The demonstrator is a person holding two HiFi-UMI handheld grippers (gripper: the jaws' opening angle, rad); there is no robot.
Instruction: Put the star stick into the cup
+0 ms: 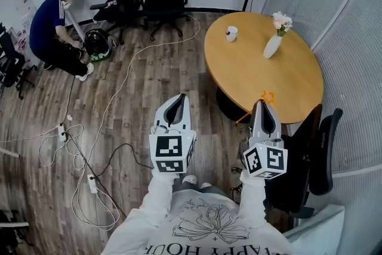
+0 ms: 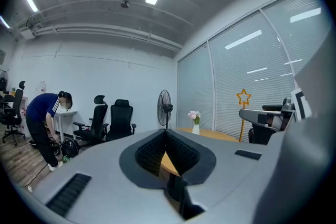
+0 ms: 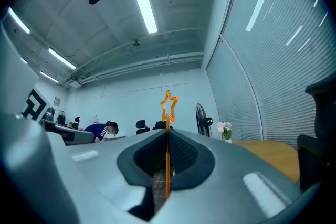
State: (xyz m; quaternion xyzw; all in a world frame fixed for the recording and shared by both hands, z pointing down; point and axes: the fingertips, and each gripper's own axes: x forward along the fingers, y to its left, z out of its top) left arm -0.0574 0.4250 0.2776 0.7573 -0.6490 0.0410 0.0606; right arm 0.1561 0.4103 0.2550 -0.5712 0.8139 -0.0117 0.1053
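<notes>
Tabletop cup (image 1: 231, 33) shows overhead only; right gripper (image 1: 263, 106) clamps star stick (image 3: 167, 155).

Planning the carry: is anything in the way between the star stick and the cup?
Nothing visible. The right gripper holds the star stick at the near edge of the table; only its bare top lies before the cup. The flower vase stands off to the right.

Orange star stick (image 3: 167, 149), wht cup (image 1: 231, 33), tan tbl (image 1: 280, 77)

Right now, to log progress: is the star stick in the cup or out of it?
Out. The star stick is clamped upright in the right gripper, while the cup stands apart on the table.
</notes>
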